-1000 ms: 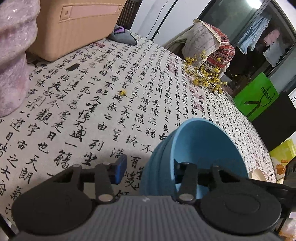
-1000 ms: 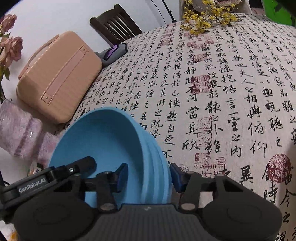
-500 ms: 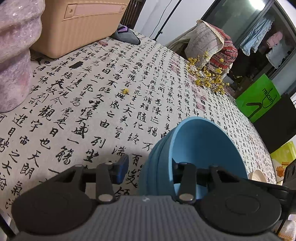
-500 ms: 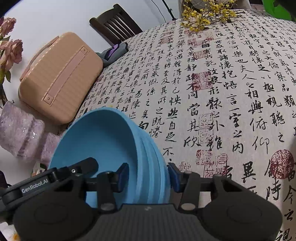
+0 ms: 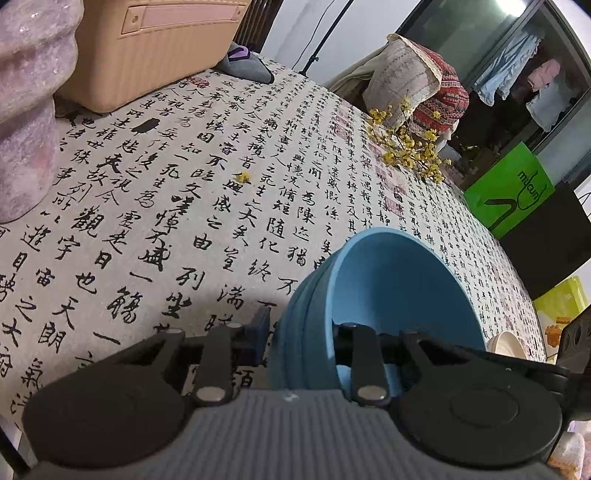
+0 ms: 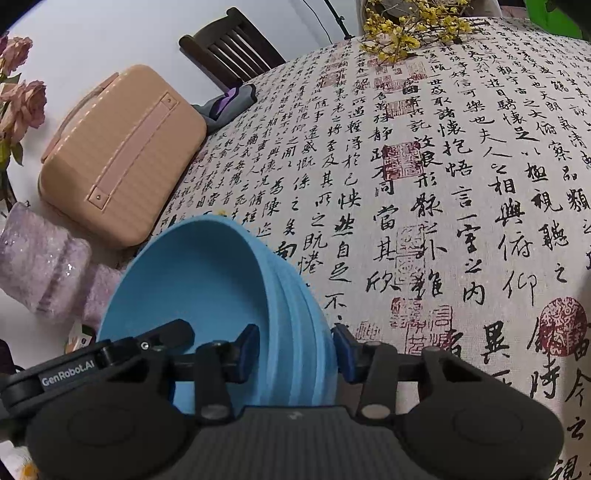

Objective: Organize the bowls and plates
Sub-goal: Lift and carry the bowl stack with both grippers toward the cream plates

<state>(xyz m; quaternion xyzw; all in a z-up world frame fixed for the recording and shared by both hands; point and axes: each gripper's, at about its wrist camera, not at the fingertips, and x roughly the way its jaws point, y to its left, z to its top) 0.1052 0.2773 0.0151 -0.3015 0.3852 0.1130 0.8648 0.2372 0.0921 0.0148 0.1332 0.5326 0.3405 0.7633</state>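
Observation:
A stack of nested blue bowls (image 5: 399,288) sits tilted between both grippers over the calligraphy tablecloth (image 5: 221,206). My left gripper (image 5: 301,336) straddles the stack's wall. Its jaws are closing, with the outer blue pad (image 5: 261,332) against the outside and the other finger inside the bowl. In the right wrist view the blue bowls (image 6: 192,280) fill the lower left. My right gripper (image 6: 295,343) is also closing on the opposite wall, one pad inside and one outside, both touching. A cream dish (image 5: 506,345) peeks in at the right edge.
A pink hard case (image 6: 122,158) and a glittery purple vase (image 6: 48,269) stand at the table's left. Yellow flower sprigs (image 6: 406,29) lie at the far end, with a dark wooden chair (image 6: 229,48) and a grey-purple cloth (image 6: 225,103) behind. A green bag (image 5: 509,188) stands beyond the table.
The left gripper's outer pad has slid in to the bowls' outer wall. The right gripper's pads have narrowed slightly on the stack. Neither hand has shifted.

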